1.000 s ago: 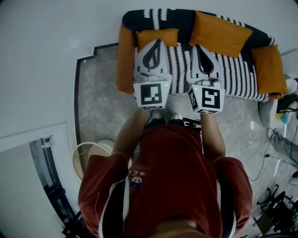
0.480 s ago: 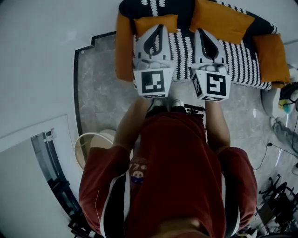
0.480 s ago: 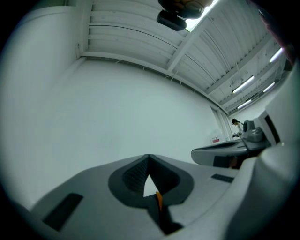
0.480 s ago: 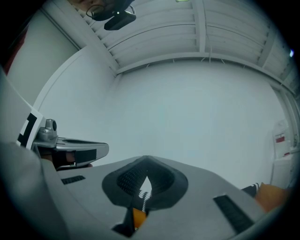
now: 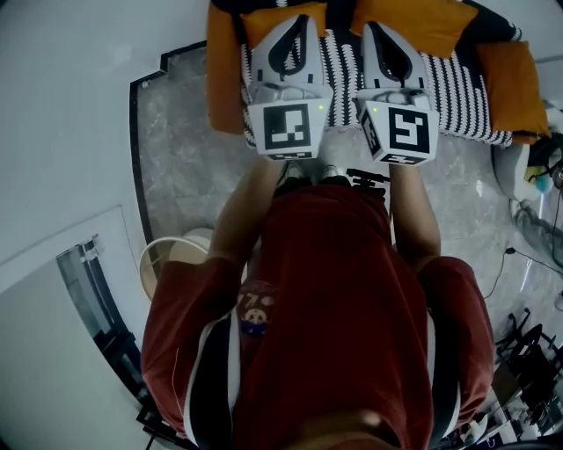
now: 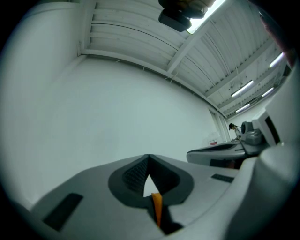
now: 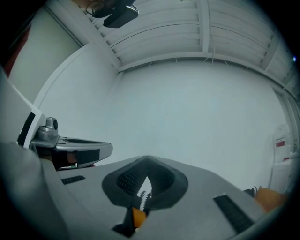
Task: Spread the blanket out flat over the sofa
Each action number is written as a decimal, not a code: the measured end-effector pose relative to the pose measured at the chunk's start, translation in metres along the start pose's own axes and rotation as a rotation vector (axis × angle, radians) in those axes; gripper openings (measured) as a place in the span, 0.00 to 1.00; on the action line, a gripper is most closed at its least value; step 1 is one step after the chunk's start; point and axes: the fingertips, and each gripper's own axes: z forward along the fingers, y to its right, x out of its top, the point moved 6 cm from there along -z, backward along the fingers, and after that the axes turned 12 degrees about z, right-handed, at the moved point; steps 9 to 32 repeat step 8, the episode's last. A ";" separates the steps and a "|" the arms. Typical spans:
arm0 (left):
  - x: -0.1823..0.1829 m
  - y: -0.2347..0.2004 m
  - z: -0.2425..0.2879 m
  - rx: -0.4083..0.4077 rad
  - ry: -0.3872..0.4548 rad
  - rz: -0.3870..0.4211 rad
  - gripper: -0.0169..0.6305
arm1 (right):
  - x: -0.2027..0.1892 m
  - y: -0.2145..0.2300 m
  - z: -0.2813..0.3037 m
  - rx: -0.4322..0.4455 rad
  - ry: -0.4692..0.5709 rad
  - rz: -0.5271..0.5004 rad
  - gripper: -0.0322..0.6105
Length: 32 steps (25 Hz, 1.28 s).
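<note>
A black-and-white striped blanket (image 5: 460, 98) lies over the seat and back of an orange sofa (image 5: 223, 81) at the top of the head view. Orange cushions (image 5: 411, 14) sit on it. I hold both grippers side by side in the air above the sofa's left half, pointing at the wall. My left gripper (image 5: 302, 18) is shut with nothing in it; through its jaw gap only an orange sliver (image 6: 156, 210) shows. My right gripper (image 5: 370, 25) is shut too, with striped cloth (image 7: 144, 196) seen far below, not held.
A grey marbled floor patch (image 5: 179, 163) lies in front of the sofa. A round white stool (image 5: 164, 260) stands at my left, a glass panel (image 5: 92, 303) beyond it. Cables and gear (image 5: 530, 239) crowd the right side. A white wall (image 6: 117, 117) fills both gripper views.
The sofa has slid toward the top of the head view and both grippers have moved up with it, still side by side. Both stay shut.
</note>
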 end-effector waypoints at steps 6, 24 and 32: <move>0.006 -0.004 0.006 0.024 0.010 -0.034 0.05 | 0.003 0.006 0.003 -0.007 0.024 -0.004 0.07; 0.006 -0.006 0.007 0.028 0.011 -0.040 0.05 | 0.003 0.006 0.005 -0.009 0.026 -0.005 0.07; 0.006 -0.006 0.007 0.028 0.011 -0.040 0.05 | 0.003 0.006 0.005 -0.009 0.026 -0.005 0.07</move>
